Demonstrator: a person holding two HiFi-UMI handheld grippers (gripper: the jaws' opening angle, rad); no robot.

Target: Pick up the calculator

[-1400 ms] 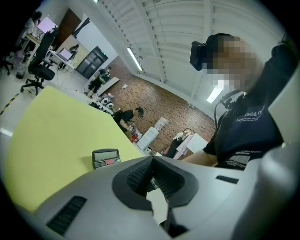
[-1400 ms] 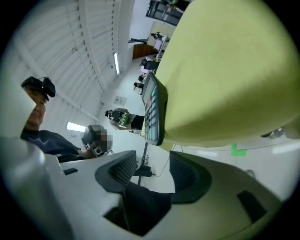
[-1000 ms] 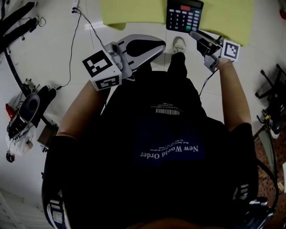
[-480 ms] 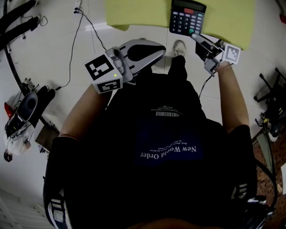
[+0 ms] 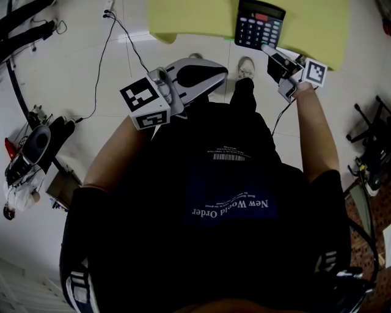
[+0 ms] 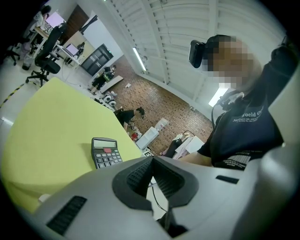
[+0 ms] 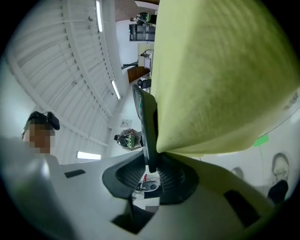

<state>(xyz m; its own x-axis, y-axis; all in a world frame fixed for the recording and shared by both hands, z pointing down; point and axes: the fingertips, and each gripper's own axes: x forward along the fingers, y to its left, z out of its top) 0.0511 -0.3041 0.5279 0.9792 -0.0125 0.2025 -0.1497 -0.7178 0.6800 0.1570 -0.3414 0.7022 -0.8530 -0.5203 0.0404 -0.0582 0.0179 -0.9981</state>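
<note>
Nearest me, my left gripper [image 5: 221, 69] hangs over the floor [image 5: 73, 67], left of the calculator [image 5: 259, 24] and well short of it. Its 2 fingers are pressed together on nothing. Further out, my right gripper [image 5: 267, 48] has its 2 fingers clamped on the calculator's near edge. The calculator lies flat at the near rim of the yellow bench [image 5: 195, 18], with that edge poking just past the rim.

Person wears dark short-sleeve T-shirt [image 5: 232, 183] with white print and barcode; grey left gripper [image 5: 221, 69] and right gripper [image 5: 267, 48] each carry 1 black-white marker cube [image 5: 145, 101].
</note>
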